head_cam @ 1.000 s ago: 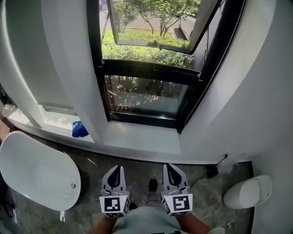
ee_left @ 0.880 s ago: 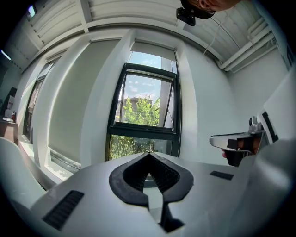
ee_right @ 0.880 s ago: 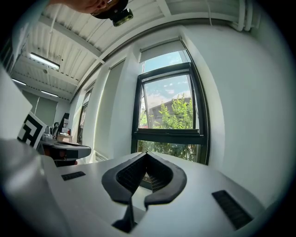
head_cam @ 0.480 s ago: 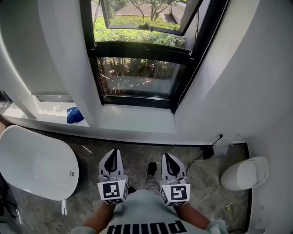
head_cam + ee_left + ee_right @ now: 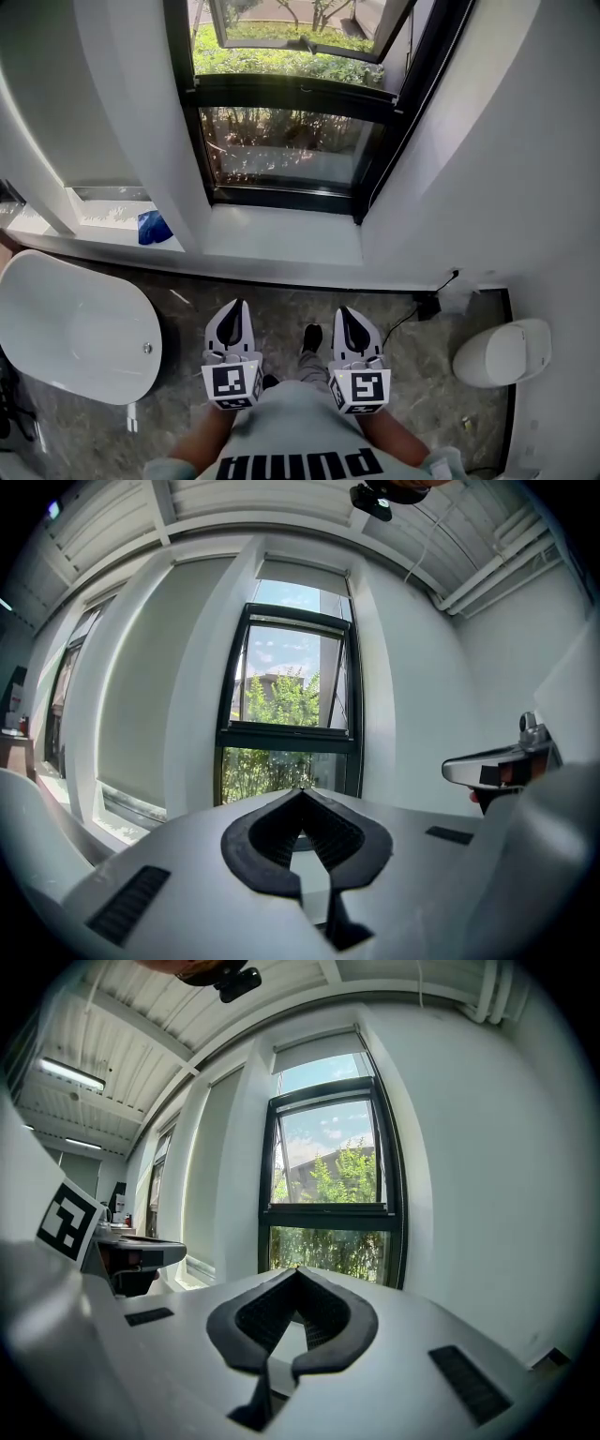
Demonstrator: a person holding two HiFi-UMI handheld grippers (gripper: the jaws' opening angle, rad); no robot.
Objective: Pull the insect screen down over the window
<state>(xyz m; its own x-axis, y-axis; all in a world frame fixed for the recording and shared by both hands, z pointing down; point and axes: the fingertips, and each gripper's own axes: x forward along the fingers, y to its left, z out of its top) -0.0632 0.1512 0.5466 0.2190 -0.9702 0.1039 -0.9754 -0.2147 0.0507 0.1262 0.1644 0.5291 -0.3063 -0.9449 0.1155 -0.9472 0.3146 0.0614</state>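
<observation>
Bottom centre of the head view: your left tool (image 5: pixel 235 309) and right tool (image 5: pixel 343 314) are side by side, each pressed together on nothing. This looks like the approach step, nothing grasped. Beyond them, upper centre, is the black-framed window (image 5: pixel 286 150), uncovered. The pale rolled insect screen (image 5: pixel 304 575) seems parked at the window's top. Next you'd likely raise a tool, spread it and catch the screen's bottom edge.

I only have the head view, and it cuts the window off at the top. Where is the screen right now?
Observer: In the right gripper view a pale band sits across the very top of the window. It is probably the screen, not pulled down.
Operator: Are my grippers holding anything?
Observer: No. The left gripper has its jaws together with nothing between them.
Operator: And the right?
Observer: The right gripper is shut and empty too.
</observation>
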